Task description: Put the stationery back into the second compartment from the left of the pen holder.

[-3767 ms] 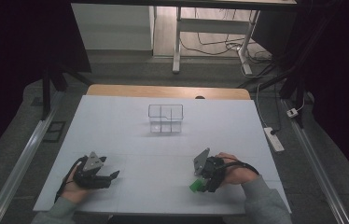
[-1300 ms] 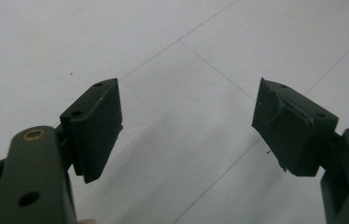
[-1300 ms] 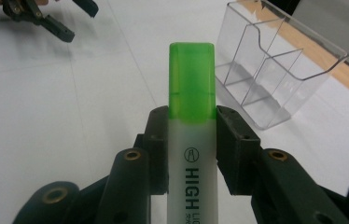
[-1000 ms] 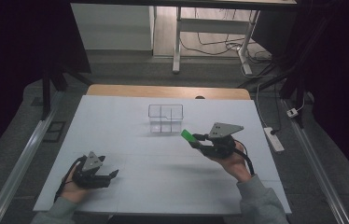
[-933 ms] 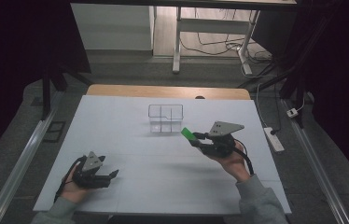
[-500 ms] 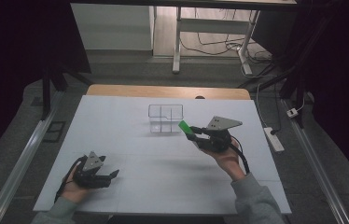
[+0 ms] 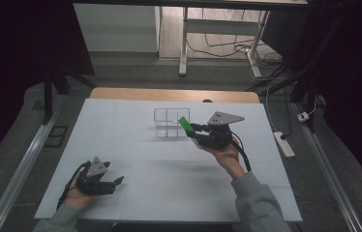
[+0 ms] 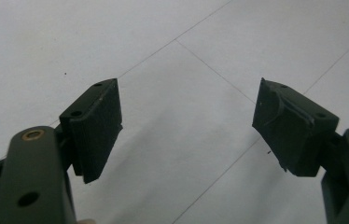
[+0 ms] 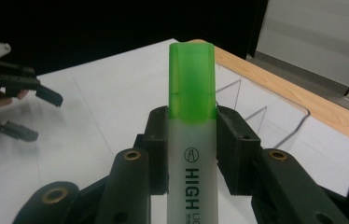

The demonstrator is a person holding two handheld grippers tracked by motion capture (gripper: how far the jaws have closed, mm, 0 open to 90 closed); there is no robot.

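Note:
A green-capped highlighter (image 9: 191, 116) with a pale body sits clamped in my right gripper (image 9: 192, 140), its cap pointing away. In the high view the highlighter (image 7: 185, 125) is lifted above the table, just right of a clear divided box (image 7: 169, 122), with the right gripper (image 7: 196, 133) behind it. My left gripper (image 7: 116, 181) rests at the table's front left, open. In the left gripper view its pads (image 8: 95, 128) stand wide apart over bare white table with nothing between them.
The white table (image 7: 121, 140) has a wooden strip (image 7: 169, 94) along its far edge. A power strip (image 7: 284, 143) lies on the floor to the right. Desk legs and cables stand beyond the table.
My right gripper has lifted the highlighter from the front right of the table and carried it up and left to beside the clear box. The left gripper has stayed still.

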